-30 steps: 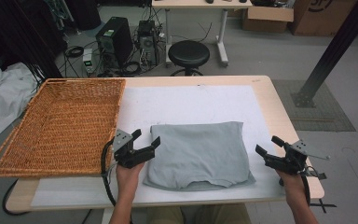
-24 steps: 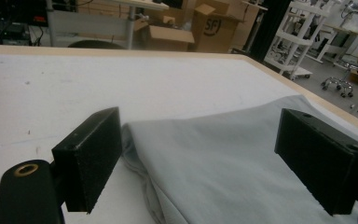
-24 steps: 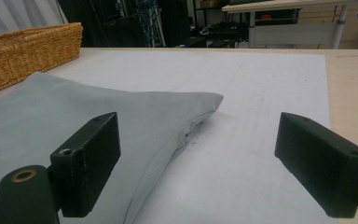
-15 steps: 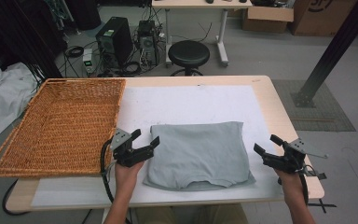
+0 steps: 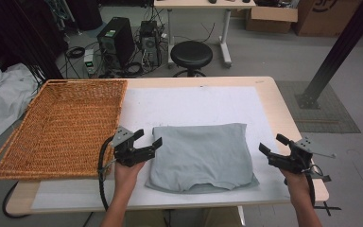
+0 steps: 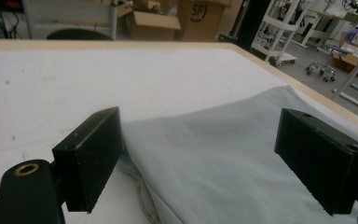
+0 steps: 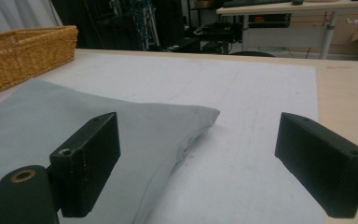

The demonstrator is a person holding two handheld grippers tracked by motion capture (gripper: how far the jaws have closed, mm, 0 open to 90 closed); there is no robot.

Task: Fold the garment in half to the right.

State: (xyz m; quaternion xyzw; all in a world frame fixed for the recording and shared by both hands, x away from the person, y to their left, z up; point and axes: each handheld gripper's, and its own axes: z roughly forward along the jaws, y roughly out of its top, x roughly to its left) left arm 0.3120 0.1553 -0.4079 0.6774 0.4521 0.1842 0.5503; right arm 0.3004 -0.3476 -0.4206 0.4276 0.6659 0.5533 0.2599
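Observation:
A folded grey cloth lies flat on the white mat in the middle of the table. My left gripper is open at the cloth's left edge, jaws pointing right, nothing between them. In the left gripper view the grey cloth fills the gap between the wide-apart jaws of my left gripper. My right gripper is open a little right of the cloth, jaws pointing left. In the right gripper view, my right gripper has the cloth's corner ahead between the jaws.
A large wicker basket stands at the table's left side, also seen far off as the basket. Beyond the table are a black stool, computer towers and a desk. The wooden table edge runs bare on the right.
Both grippers have crept slightly inward toward the cloth. The cloth has not moved.

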